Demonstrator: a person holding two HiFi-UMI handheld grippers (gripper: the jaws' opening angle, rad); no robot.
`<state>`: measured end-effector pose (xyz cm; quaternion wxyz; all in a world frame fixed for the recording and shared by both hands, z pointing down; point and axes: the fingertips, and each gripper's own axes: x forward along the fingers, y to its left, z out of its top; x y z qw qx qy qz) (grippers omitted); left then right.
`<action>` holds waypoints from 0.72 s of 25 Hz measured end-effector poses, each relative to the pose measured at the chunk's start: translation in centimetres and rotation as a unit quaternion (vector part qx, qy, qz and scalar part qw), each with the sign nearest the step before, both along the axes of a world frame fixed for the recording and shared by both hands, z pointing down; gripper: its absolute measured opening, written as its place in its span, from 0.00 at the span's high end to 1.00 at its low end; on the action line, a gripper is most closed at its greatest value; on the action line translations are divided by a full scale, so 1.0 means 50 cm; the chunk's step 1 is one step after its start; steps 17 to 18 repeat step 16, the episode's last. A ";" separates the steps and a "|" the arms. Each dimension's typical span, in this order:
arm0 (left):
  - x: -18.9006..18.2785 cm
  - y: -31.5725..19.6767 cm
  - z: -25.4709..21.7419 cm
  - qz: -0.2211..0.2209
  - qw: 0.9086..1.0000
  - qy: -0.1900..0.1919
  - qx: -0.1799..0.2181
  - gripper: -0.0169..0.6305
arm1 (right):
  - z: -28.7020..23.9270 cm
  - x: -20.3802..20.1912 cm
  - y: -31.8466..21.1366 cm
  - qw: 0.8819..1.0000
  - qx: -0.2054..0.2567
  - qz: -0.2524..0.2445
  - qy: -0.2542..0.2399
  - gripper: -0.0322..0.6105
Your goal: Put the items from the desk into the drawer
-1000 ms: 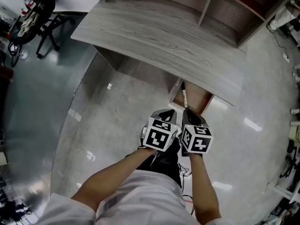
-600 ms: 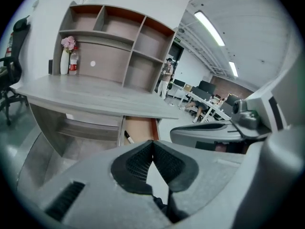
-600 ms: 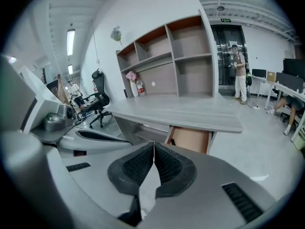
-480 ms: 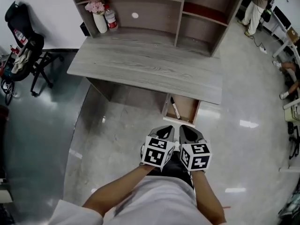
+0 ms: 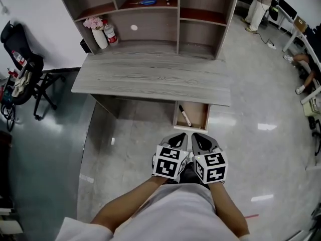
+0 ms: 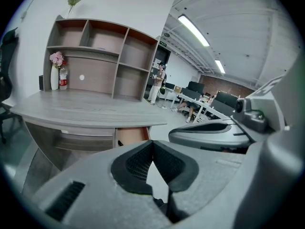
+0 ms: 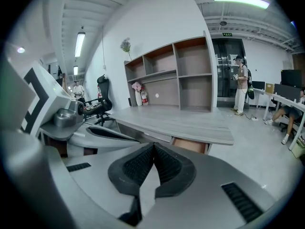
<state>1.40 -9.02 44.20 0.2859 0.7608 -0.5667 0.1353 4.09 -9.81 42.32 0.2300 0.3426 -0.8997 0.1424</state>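
Observation:
The grey wood desk point(image 5: 150, 79) stands ahead with its top bare. Under its right end the drawer point(image 5: 200, 117) is pulled out, and a black-and-white marker point(image 5: 185, 115) lies inside it. My left gripper point(image 5: 179, 138) and right gripper point(image 5: 196, 137) hang side by side in front of my body, well short of the drawer. Both are shut with nothing between their pads. The drawer front point(image 6: 131, 135) shows in the left gripper view, and the drawer point(image 7: 190, 145) shows below the desk edge in the right gripper view.
A shelf unit point(image 5: 150, 19) rises at the desk's back, holding a vase of pink flowers point(image 5: 97, 31), a bottle point(image 5: 110, 34) and blue scissors point(image 5: 145, 2). A black office chair point(image 5: 22, 79) stands at the left. People point(image 5: 261, 6) are at the far right by other desks.
I have stepped back from the desk, so it sits farther off and the shelf unit has come into view. Both grippers stay shut, close together.

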 end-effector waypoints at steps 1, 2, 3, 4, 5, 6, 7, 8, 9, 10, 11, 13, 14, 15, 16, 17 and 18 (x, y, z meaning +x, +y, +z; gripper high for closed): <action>0.001 0.000 -0.002 0.000 1.000 0.000 0.001 0.97 | 0.001 0.000 0.002 1.000 0.000 0.000 0.000 0.95; 0.001 0.000 -0.003 0.000 1.000 0.000 0.002 0.97 | 0.002 -0.001 0.005 1.000 -0.001 -0.001 0.000 0.95; 0.001 0.000 -0.004 0.000 1.000 0.000 0.003 0.97 | 0.003 -0.002 0.007 1.000 -0.001 -0.001 0.000 0.95; 0.002 0.001 -0.004 0.001 1.000 0.000 0.004 0.97 | 0.004 -0.003 0.010 1.000 -0.001 -0.002 -0.001 0.95; 0.002 0.002 -0.004 0.001 1.000 0.000 0.004 0.97 | 0.004 -0.005 0.011 1.000 -0.001 -0.003 -0.001 0.95; 0.002 0.002 -0.004 0.002 1.000 -0.001 0.004 0.97 | 0.004 -0.006 0.012 1.000 -0.001 -0.002 -0.002 0.95; 0.002 0.002 -0.004 0.002 1.000 -0.001 0.005 0.97 | 0.004 -0.007 0.013 1.000 -0.001 -0.002 -0.002 0.95; 0.001 0.003 -0.004 0.002 1.000 -0.001 0.005 0.97 | 0.004 -0.007 0.014 1.000 -0.001 -0.002 -0.002 0.95; 0.000 0.004 -0.003 0.002 1.000 0.000 0.005 0.97 | 0.004 -0.007 0.015 1.000 -0.001 -0.002 -0.002 0.95; -0.001 0.006 -0.003 0.001 1.000 0.000 0.005 0.97 | 0.005 -0.007 0.017 1.000 -0.001 -0.002 -0.002 0.95; -0.001 0.007 -0.003 0.001 1.000 0.000 0.005 0.97 | 0.005 -0.007 0.018 1.000 -0.001 -0.003 -0.002 0.95; -0.001 0.009 -0.005 0.000 1.000 0.000 0.006 0.97 | 0.005 -0.007 0.020 1.000 -0.001 -0.003 -0.001 0.95; -0.001 0.009 -0.006 0.001 1.000 0.000 0.006 0.97 | 0.004 -0.006 0.021 1.000 0.000 -0.003 -0.001 0.95; -0.001 0.009 -0.008 0.001 1.000 0.000 0.007 0.97 | 0.003 -0.006 0.021 1.000 0.000 -0.002 -0.001 0.95; 0.000 0.009 -0.009 0.001 1.000 0.000 0.008 0.97 | 0.002 -0.006 0.021 1.000 0.001 -0.002 -0.001 0.95; 0.000 0.009 -0.009 0.001 1.000 0.000 0.008 0.97 | 0.002 -0.006 0.021 1.000 0.001 -0.002 -0.001 0.95; 0.000 0.009 -0.009 0.001 1.000 0.000 0.008 0.97 | 0.002 -0.006 0.021 1.000 0.001 -0.002 -0.001 0.95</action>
